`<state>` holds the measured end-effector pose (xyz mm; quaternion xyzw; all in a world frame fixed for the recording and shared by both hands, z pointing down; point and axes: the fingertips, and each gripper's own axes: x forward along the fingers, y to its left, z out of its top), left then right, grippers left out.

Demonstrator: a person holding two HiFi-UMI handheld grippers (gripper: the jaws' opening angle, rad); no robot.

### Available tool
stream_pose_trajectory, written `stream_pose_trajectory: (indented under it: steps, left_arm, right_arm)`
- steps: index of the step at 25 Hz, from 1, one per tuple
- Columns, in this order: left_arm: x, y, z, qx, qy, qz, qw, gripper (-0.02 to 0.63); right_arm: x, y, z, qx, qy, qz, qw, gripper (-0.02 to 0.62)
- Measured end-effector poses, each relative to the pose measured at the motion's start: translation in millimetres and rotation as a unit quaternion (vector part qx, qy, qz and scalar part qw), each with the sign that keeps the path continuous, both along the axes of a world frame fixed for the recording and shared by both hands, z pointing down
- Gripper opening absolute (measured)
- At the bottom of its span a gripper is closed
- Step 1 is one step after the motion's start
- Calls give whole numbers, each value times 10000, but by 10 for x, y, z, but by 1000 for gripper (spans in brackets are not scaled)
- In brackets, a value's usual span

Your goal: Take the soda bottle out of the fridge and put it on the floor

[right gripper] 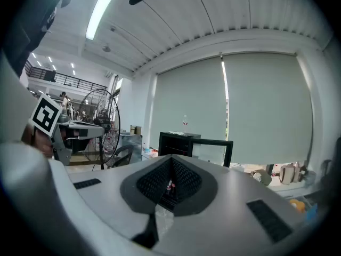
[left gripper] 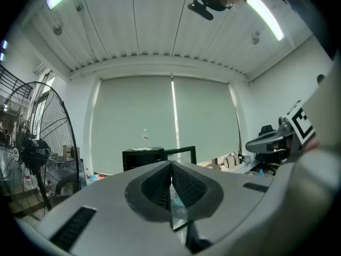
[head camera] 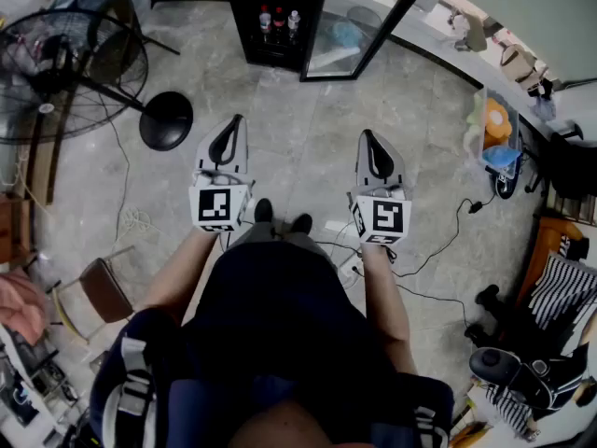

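soda bottle (head camera: 280,20): upright on a shelf inside the fridge (head camera: 252,40), one of a row of three small bottles, too small to tell apart. same row glimpsed in the right gripper view as tiny specks through the sliver between the jaws. black fridge at the far edge of the grey floor (head camera: 298,129), glass door (head camera: 359,26) swung wide open toward the right.

left gripper (head camera: 236,125) and right gripper (head camera: 366,138): held side by side above the floor, well short of the fridge, both pointed toward it. left jaws pressed together, nothing between them. right jaws likewise closed but for a hairline slit, holding nothing.

shoes (head camera: 264,211) just below the grippers, between the two marker cubes. standing fan (head camera: 65,73) with a round black base (head camera: 166,119) off to the left. cables (head camera: 438,250) trailing across the floor on the right.
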<state>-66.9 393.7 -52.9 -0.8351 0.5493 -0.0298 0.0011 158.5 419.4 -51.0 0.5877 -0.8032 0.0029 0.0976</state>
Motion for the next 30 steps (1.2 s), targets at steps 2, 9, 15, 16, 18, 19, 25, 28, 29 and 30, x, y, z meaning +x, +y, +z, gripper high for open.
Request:
stream_pose_trajectory:
  steps: [2,9,15,16,18,19,25,28,29,30]
  left_arm:
    - [-30,9,13,23,15,-8,10000,28]
    - [-9,3,22,25,55,1,10000,28]
    - [0,-32,23,0,28,12,10000,28]
    - [3,-25,31,-6,16,17,10000,28]
    - [7,-14,50,-2,-38,40,10000,27]
    - [11,-13,55,-9,-26,47,10000,28]
    - [29,-28,64,-80,15,92,9999,28]
    - [60,-19,90,-110,2,125,9999,28]
    - [81,-20,97,-124,3,135,9998,28]
    - [101,-24,101,-128,-20,151,9998,28]
  right_arm:
    - [-31,9,25,9,2,-3,10000,18]
    - [-50,9,38,-4,2,-30,10000,18]
    - [-89,-15,-10,50,-54,-145,9999,18]
    - [-98,-9,-3,40,-55,-175,9998,18]
    - [-117,-2,17,25,-66,-223,9997,18]
    - [-124,-3,28,15,-73,-236,9997,18]
    - [-158,-13,60,-50,-84,-281,9996,18]
    - [-134,4,81,-71,-86,-291,9995,18]
    - [-116,4,85,-79,-89,-289,9995,18]
    - [-100,2,86,-86,-93,-287,9995,18]
